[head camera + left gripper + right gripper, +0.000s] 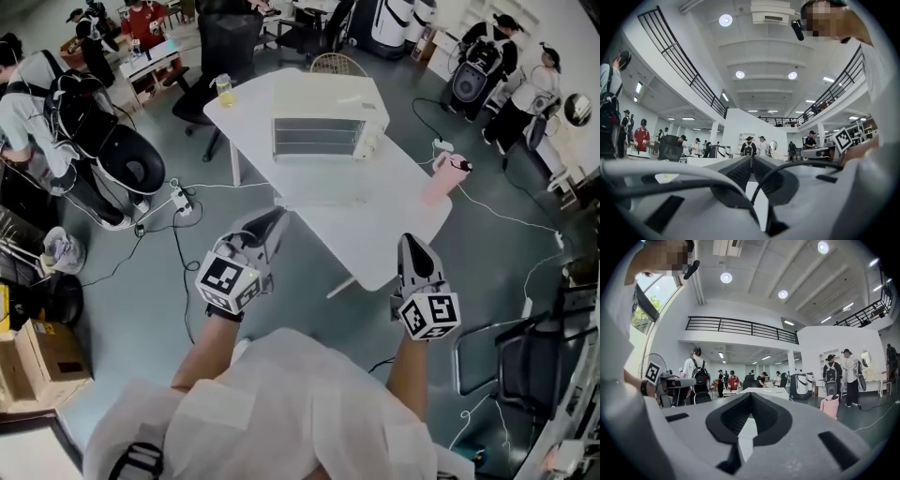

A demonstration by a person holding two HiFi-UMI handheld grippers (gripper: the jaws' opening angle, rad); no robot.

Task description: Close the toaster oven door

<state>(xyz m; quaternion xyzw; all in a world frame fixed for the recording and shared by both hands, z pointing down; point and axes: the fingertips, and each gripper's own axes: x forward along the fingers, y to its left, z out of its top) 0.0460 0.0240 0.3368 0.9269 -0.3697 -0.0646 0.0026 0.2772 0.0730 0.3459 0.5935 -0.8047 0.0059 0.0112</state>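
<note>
Left gripper (271, 218): clenched on nothing, jaws together, off the near edge of the surface (398, 246), well apart from the toaster oven (319, 127).
Right gripper (413, 243): likewise closed and empty, by the near-right corner.
Toaster oven: toward the far edge, front facing the person.
Door: washed out by glare; the racks show plainly, so it probably lies dropped open toward the near edge.
Step in hand: the approach, as I judge it.
Doing it well: come in low, slip the closed tips under the door's free edge, follow its hinge arc upward and press until it seats. Steady the oven body with the other gripper so it cannot slide.
</note>
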